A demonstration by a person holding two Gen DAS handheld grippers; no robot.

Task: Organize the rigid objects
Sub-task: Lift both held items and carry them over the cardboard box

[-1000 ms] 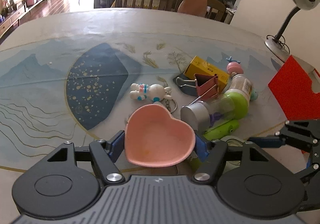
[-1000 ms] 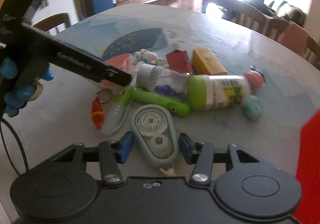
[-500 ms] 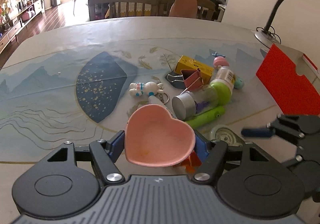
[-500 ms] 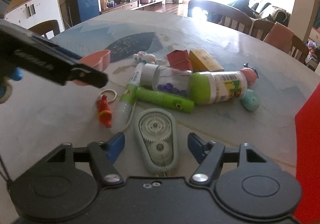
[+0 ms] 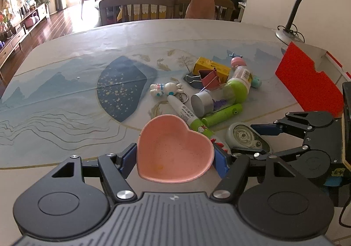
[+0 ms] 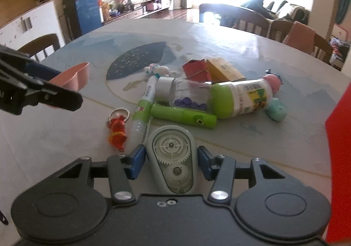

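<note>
Two things sit in my tongs. The left gripper (image 5: 175,160) is clamped on the pink heart bowl (image 5: 171,142), hollow up, its notch pointing away from me. The correction tape (image 6: 170,149) lies flat on the table (image 6: 252,52) between the pads of my right gripper (image 6: 172,161). Those jaws have just been closing, and slim gaps remain at its sides.

Only the right wrist view shows the red figure keychain (image 6: 117,131) whole, just left of the tape; the bowl mostly hides it from the left one. Only the left view shows the bowl's inside.

Half a second ago the right pads stood wider, and the bowl hung closer over the pile.

The tape's long axis runs along my right gripper, broad end forward. Beyond it lie a green tube (image 6: 184,116) and a marker pen (image 6: 145,101).
</note>
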